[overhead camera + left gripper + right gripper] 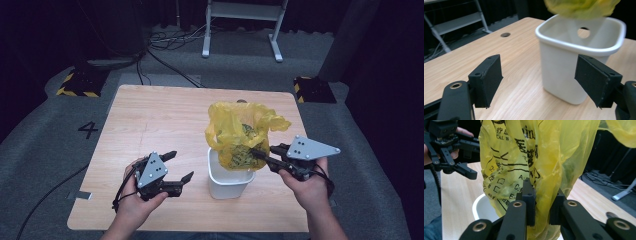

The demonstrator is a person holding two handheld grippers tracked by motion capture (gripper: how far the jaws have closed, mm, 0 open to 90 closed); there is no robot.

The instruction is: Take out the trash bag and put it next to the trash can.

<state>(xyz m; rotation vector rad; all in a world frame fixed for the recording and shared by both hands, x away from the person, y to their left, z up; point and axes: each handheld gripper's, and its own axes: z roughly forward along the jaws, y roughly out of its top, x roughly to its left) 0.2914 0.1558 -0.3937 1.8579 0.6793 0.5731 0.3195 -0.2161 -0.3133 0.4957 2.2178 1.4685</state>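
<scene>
right claw (259,154) pinched a fold of the yellow bag (240,131), which hung mid-frame, its bottom just inside the white bin (227,185). left claw (181,166) spread, holding nothing, lower left beside the bin on the desk (150,120). bag looked mostly lifted out; full clearing of the bin remained.

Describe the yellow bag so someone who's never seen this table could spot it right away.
On the wooden table, look right of centre for the white bin. The yellow bag hangs just above its mouth, pinched by the right claw, while the left claw stands open beside the bin. It is the one crinkled, see-through yellow thing there, printed with black lettering.
</scene>
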